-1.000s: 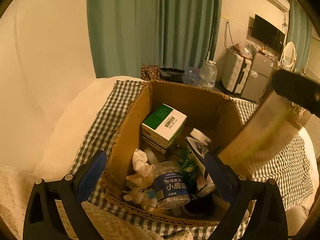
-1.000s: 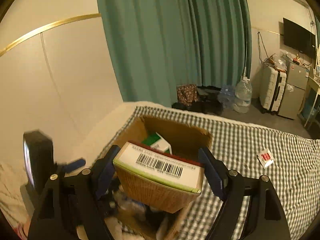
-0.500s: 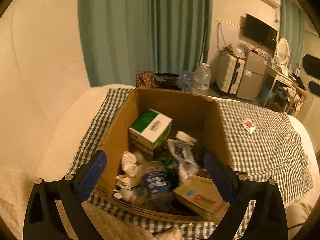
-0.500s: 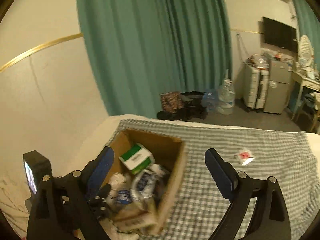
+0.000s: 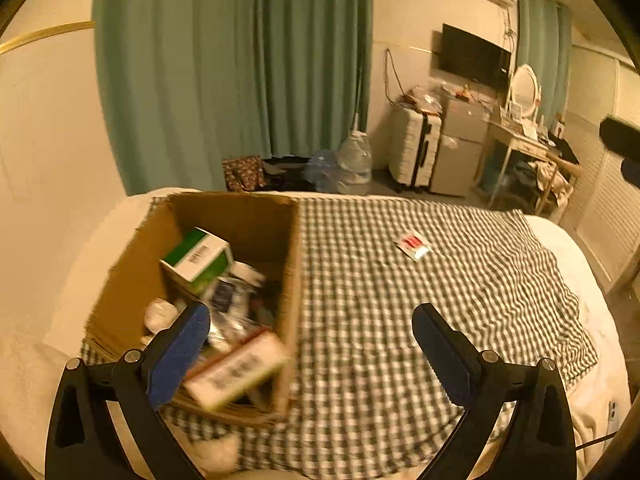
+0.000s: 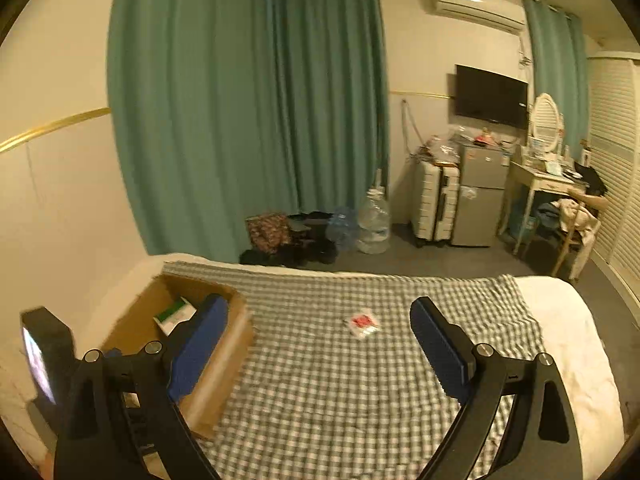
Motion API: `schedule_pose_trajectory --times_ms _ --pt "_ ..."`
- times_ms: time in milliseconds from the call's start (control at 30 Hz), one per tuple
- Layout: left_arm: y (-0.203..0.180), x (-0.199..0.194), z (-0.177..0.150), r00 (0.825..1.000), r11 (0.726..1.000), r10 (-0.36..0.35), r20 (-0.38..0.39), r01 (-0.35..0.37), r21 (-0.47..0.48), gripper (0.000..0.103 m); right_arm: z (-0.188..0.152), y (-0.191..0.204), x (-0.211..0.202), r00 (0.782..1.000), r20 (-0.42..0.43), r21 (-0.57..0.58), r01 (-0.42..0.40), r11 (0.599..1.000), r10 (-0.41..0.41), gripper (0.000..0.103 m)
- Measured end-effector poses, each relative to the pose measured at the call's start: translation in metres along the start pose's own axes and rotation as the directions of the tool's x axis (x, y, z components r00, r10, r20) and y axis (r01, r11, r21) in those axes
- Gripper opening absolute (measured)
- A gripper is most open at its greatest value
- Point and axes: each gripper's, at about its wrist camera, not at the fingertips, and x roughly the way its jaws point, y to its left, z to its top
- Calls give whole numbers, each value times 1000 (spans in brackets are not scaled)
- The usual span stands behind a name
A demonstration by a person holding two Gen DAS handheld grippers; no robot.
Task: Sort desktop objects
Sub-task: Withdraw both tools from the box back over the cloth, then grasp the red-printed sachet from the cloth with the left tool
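Note:
An open cardboard box sits at the left on a checked cloth. Inside lie a green-and-white carton, a barcoded box near the front corner, and several other packets. A small red-and-white sachet lies alone on the cloth to the right of the box. My left gripper is open and empty, over the box's right wall. My right gripper hangs open and empty above the cloth, the sachet ahead between its fingers.
The cloth covers a pale bed beside a cream wall. Beyond the far edge stand green curtains, water jugs, a suitcase, a small fridge and a dressing table. The left device's screen shows at the left.
The right gripper let go of the barcoded box, which now lies in the cardboard box. Both grippers swung right, away from the box and toward the open cloth with the sachet.

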Motion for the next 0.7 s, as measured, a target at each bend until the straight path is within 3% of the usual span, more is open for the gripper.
schedule_pose_trajectory --times_ms 267,500,700 --pt "-67 30 -19 998 999 -7 -54 10 44 103 -39 -71 15 998 28 54 54 997 -56 93" --pt "-124 88 -18 996 991 9 -85 2 131 103 -74 -131 53 994 13 129 110 986 -113 93" --pt "-144 153 -10 995 996 33 -96 -25 91 103 -99 -171 99 988 -38 189 151 970 -146 93"
